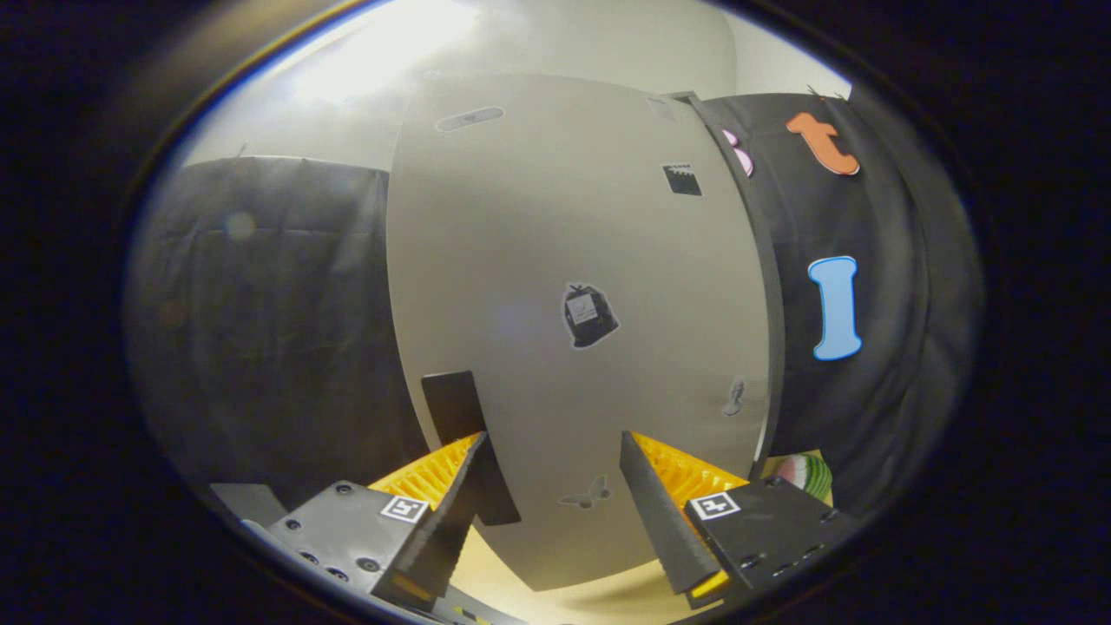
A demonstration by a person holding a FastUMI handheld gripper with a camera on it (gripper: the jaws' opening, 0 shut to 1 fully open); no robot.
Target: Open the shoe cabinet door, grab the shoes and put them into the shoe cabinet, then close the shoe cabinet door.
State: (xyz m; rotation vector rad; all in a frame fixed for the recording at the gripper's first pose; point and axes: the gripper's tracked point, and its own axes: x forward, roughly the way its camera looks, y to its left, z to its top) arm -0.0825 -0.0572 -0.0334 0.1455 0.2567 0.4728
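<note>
Claw [551,486] gapes wide w/ nothing held, shoe cabinet door [573,330] shut just ahead & its dark handle [453,406] by the left finger; risk: fingers slip off handle edge, door stays closed.

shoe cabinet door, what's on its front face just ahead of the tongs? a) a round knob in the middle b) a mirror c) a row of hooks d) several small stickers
d: the shoe cabinet door carries several small stickers, such as the dark one near its middle and a butterfly shape low between the fingers of the open tongs.
</note>
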